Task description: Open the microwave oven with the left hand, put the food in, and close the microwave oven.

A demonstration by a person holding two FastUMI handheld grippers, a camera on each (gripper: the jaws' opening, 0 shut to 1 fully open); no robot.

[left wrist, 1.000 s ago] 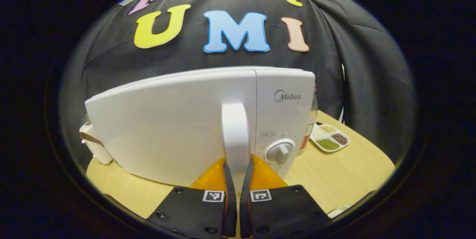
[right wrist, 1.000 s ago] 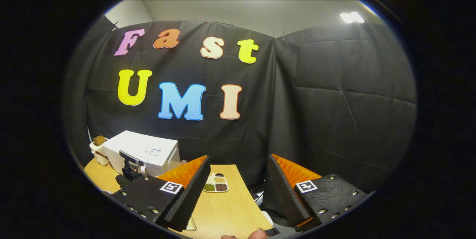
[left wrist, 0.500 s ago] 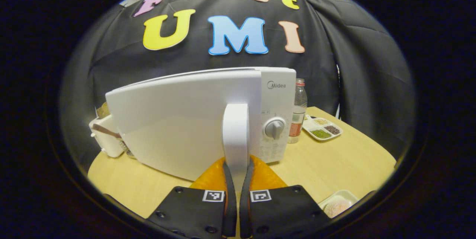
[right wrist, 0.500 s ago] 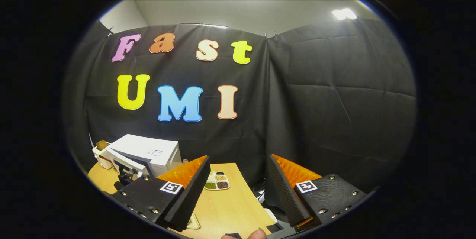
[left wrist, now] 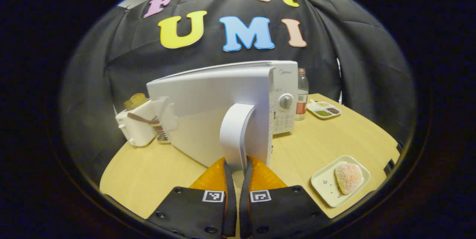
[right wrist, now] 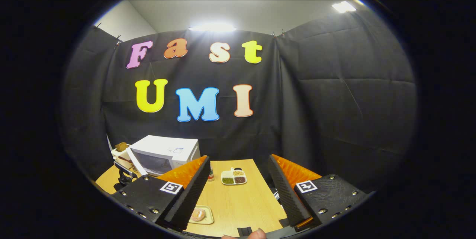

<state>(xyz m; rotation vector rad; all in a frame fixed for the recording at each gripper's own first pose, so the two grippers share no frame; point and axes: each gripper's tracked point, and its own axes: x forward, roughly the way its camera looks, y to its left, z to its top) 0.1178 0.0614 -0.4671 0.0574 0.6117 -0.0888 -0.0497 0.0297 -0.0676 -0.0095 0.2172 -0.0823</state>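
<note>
The left hand-held gripper (left wrist: 238, 170), clamped on the door handle (left wrist: 236, 135), is swinging the microwave (left wrist: 223, 101) open; next, the wide-open, empty right hand-held gripper (right wrist: 238, 187) must fetch the food (left wrist: 348, 178) at lower right.

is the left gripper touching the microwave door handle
Touching. In the left gripper view the left gripper has both fingers pressed against the sides of the door handle, no gap showing.
</note>
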